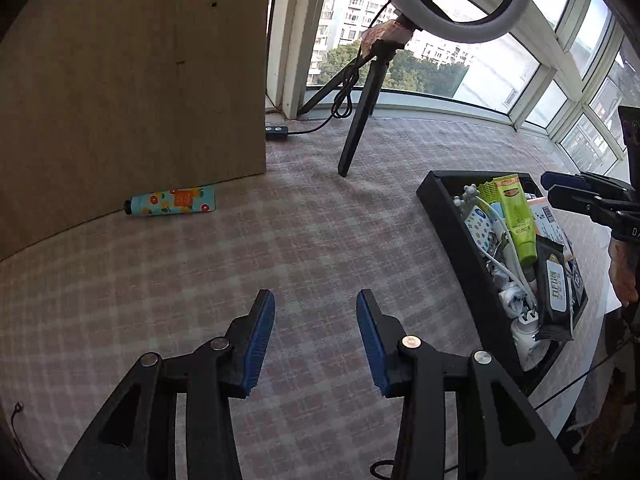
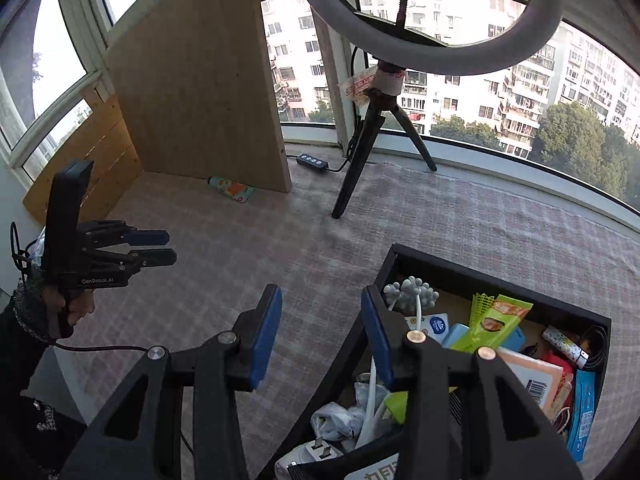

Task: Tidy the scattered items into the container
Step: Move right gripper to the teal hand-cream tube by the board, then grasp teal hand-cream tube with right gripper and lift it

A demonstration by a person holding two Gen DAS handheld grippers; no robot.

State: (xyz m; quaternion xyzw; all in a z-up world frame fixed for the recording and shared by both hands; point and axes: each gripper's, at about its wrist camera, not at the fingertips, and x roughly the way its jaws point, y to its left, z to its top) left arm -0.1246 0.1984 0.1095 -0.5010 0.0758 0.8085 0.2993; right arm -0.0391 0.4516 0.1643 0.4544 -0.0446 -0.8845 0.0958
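Observation:
A teal tube with orange fruit print (image 1: 172,202) lies on the checked tablecloth against the foot of a wooden board; it also shows in the right wrist view (image 2: 232,189). A black container (image 1: 442,216) at the right holds several items, among them a green tube (image 1: 518,220) and a black wipes pack (image 1: 556,292). The container also shows in the right wrist view (image 2: 404,260). My left gripper (image 1: 316,312) is open and empty above bare cloth. My right gripper (image 2: 322,308) is open and empty over the container's near-left corner.
A ring light on a black tripod (image 1: 360,128) stands at the back by the window, with its cable and remote (image 1: 277,131) on the cloth. The upright wooden board (image 1: 132,72) blocks the left. The table edge runs just right of the container.

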